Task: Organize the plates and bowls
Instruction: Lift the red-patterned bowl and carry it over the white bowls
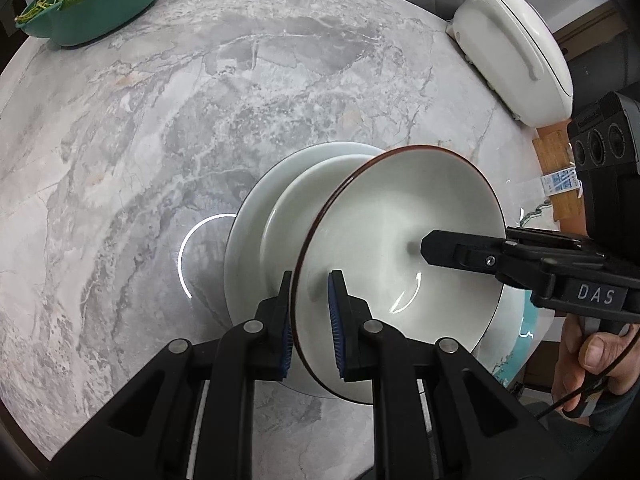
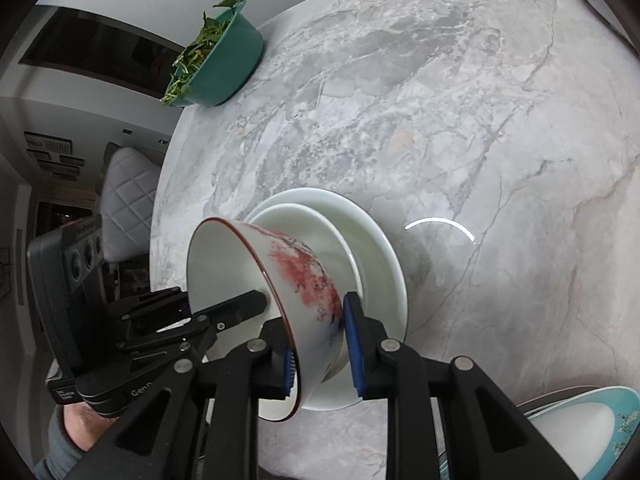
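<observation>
- Above the two stacked white plates (image 1: 256, 232) on the grey marble table (image 1: 140, 140), both grippers hold one white bowl with a thin red rim (image 1: 400, 240), tilted.
- Left gripper (image 1: 310, 320) clamps the rim narrowly; right gripper (image 2: 320, 344) pinches the opposite wall.
- I would level the bowl, centre it, lower gently, then let go with both together.

The left tool (image 1: 310, 312) was clamped on the near rim of a brown-edged white bowl (image 1: 384, 248), tilted over two stacked white plates (image 1: 256, 236) on the grey marble table (image 1: 160, 140). The right tool (image 1: 430, 246) (its body marked DAS) reached in from the right, one finger inside the bowl. A green bowl of leaves (image 1: 104, 8) sat far left, a white appliance (image 1: 516, 56) far right.
</observation>
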Tool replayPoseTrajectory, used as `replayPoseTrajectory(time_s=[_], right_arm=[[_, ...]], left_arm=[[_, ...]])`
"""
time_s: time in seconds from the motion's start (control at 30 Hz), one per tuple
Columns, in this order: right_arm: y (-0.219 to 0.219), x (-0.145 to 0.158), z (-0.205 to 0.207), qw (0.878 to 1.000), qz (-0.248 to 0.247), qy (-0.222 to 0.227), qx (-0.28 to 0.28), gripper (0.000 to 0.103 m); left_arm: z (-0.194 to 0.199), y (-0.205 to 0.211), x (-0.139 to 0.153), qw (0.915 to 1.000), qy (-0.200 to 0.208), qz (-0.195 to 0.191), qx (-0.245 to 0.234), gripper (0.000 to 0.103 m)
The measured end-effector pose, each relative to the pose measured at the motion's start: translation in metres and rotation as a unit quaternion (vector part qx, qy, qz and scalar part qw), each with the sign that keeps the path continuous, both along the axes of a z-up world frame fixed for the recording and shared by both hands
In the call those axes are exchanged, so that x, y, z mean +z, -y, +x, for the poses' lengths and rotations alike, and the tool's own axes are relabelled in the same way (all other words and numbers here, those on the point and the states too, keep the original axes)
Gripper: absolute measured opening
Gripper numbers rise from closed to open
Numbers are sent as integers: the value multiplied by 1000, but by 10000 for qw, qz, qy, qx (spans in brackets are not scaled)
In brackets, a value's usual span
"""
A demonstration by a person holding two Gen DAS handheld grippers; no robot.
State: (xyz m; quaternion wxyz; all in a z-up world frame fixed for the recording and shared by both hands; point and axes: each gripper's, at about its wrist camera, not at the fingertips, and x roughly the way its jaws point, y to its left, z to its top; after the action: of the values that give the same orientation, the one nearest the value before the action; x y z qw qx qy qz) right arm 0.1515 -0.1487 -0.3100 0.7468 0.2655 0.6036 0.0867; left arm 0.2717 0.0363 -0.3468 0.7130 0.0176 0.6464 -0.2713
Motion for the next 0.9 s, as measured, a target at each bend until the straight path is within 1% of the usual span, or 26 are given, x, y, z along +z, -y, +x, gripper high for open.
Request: replayPoseTrajectory(time_s=[0.13,0.3,0.4,0.7,0.9], right_arm=[[-4,-1,1,9997,-221,5,73,19],[-14,2,2,9966,-760,82,301,16],[-19,4,3,9936,-1045,110,417,14],[-23,6,11,9889,-1353,81,613,12],[-29,5,13,9846,-1542,-7,826,10]], left_arm=[[5,5,1,9999,66,108,-16,14],[2,13,2,9989,306,344,-87,14],[2,15,3,9984,405,400,-44,14],[5,17,4,9978,502,427,34,15],[-2,13,6,9969,627,364,296,15]])
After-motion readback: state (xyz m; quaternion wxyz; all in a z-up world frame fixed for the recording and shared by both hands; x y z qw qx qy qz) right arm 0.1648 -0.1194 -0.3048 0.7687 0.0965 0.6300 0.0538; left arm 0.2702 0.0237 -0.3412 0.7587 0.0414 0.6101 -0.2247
